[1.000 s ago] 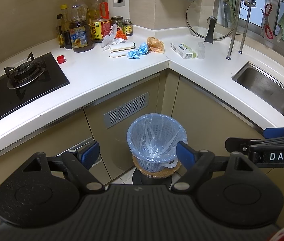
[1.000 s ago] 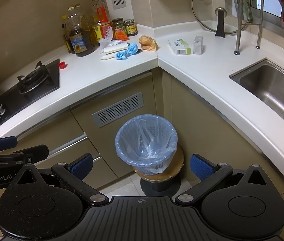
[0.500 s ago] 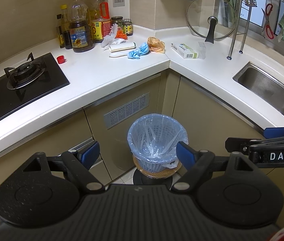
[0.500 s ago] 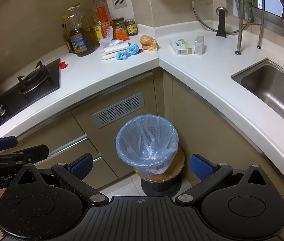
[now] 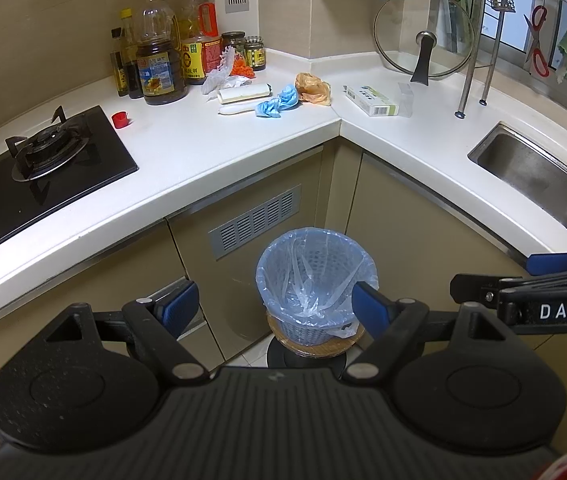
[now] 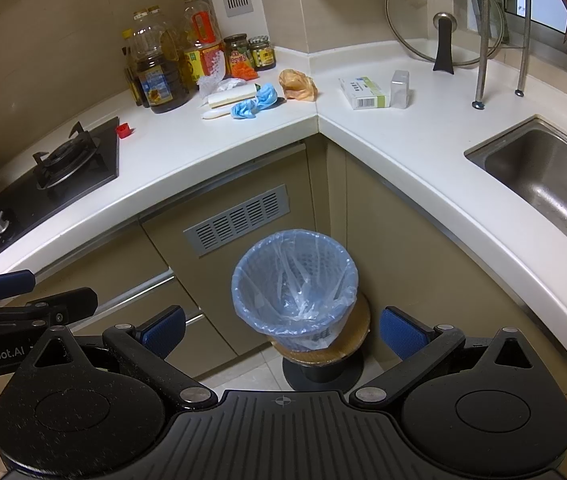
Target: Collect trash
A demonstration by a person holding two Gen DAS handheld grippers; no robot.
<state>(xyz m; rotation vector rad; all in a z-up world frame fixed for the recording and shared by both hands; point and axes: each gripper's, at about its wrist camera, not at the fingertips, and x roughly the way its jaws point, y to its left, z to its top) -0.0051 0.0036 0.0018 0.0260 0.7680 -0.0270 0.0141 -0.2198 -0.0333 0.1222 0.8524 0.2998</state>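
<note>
Countertop (image 5: 211, 152) litter sits at twelve o'clock, well beyond the lined bin (image 5: 315, 276): cardboard box (image 5: 371, 100), orange bag (image 5: 313, 88), blue glove (image 5: 277, 103), red cap (image 5: 120, 119). Left gripper (image 5: 273, 306) and right gripper (image 6: 281, 330) both gape wide, empty. Bag and glove look light and limp, best pinched at a bunched fold; the stiffer box wants gripping across its narrow sides.

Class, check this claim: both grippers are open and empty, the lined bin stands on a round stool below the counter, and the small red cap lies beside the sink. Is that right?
Not quite. The red cap lies beside the gas hob, not the sink, as the left wrist view shows. The rest holds: left gripper and right gripper are open and empty, and the lined bin stands on the round stool.
</note>
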